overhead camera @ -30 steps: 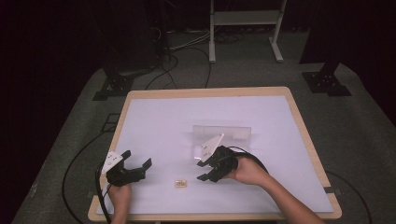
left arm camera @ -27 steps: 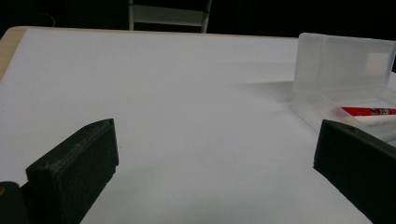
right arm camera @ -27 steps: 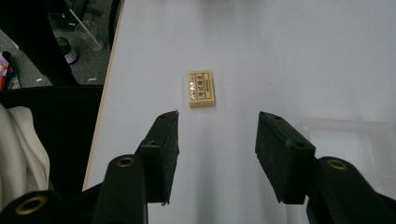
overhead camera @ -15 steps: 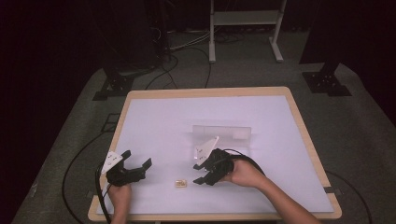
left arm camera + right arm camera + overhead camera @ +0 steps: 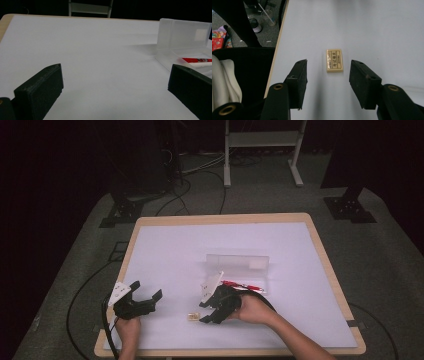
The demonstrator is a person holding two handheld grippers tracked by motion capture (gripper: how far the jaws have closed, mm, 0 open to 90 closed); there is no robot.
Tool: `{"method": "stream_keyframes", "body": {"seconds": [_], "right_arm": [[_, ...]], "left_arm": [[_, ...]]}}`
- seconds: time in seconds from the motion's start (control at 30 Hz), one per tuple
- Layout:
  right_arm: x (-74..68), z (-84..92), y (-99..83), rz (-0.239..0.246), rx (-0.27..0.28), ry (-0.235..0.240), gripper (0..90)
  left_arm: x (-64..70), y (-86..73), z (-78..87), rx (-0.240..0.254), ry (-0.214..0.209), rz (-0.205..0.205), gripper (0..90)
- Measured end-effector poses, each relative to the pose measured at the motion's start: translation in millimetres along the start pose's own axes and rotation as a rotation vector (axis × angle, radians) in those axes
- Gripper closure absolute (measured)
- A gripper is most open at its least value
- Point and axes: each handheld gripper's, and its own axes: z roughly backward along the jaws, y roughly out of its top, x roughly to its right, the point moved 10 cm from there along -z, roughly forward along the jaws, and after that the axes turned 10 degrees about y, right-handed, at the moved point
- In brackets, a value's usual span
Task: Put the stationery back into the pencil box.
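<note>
Two open jaws on our right claw [image 5: 328,82] hold nothing and point at the small yellow eraser [image 5: 334,60], which lies flat on the desk [image 5: 165,250] just ahead, its long side running along our reach.

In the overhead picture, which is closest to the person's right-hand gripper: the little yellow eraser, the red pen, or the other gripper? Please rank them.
From the right gripper:
1. Eraser, just beside its tips, on the left.
2. Red pen, behind it in the clear case.
3. Left gripper, far left near the table edge.
</note>
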Motion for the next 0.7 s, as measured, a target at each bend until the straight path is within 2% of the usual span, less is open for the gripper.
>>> {"method": "stream_keyframes", "body": {"seconds": [0.7], "right_arm": [[8.2,-24.6,5.7,-0.006,-0.021,0.019,48.5]], "left_arm": [[-0.2,-0.1,0.0,-0.001,-0.001,0.000,0.0]]}}
